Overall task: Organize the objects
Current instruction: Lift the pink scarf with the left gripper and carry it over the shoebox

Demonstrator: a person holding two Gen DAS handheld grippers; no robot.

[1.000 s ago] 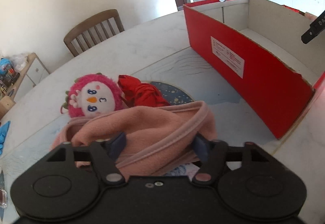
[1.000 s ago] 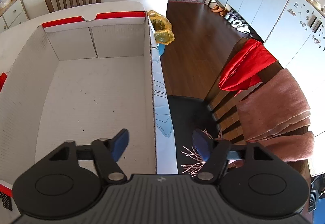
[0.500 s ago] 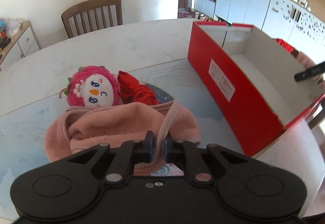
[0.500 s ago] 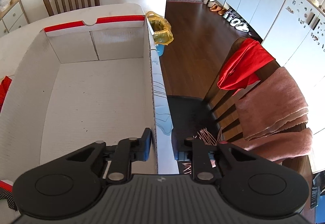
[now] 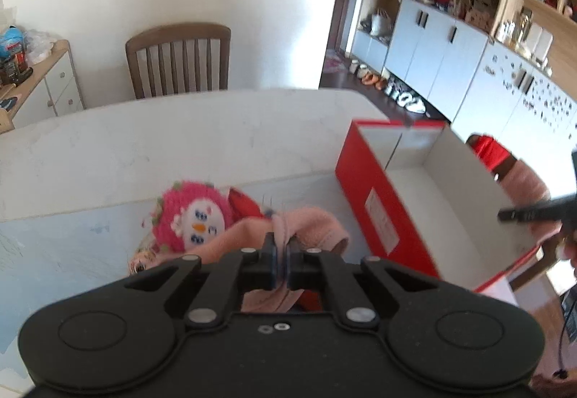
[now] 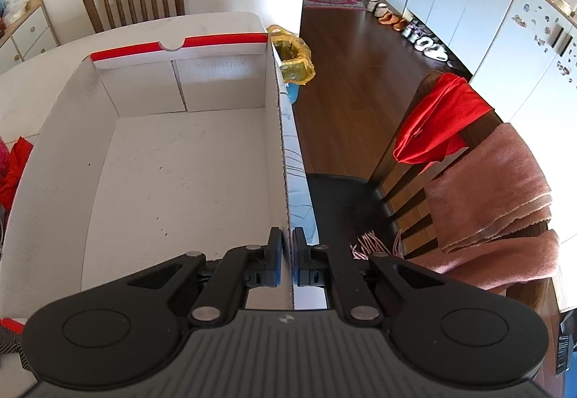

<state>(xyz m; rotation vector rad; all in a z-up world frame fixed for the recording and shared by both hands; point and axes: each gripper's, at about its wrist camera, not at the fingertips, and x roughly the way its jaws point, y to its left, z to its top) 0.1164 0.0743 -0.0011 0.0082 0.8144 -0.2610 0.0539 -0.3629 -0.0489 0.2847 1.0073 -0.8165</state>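
Left gripper (image 5: 282, 262) pressed together on a fold of the pink fleece garment (image 5: 310, 228), with the cloth pinched between the two pads and hanging under them, lifted above the counter (image 5: 144, 145). Behind the garment, a pink plush doll (image 5: 193, 217) with white face and orange beak, lying on the pale blue mat (image 5: 54, 253) of the counter. Just beside the doll, touching it on its right side, a piece of red cloth (image 5: 245, 205), partly hidden by the pink fleece. To the right of these, near but apart, the red cardboard box (image 5: 382, 214), open on top, white inside, with a white label on its long red wall. Over the far right edge of this box, part of the right gripper seen as a dark bar.

Right gripper (image 6: 287, 262) closed on the right wall of the box (image 6: 277, 131); thin cardboard edge held between the two blue pads, one pad inside the box and one outside. Inside of the box bare and white, only small dark specks on the floor of it. Red cloth also seen at the far left edge of the right wrist view, outside the box.

Beyond the counter, a wooden chair (image 5: 178, 58) against the white wall. At the right side of the box, another chair (image 6: 404, 188) with red cloth and pink blanket over its back.
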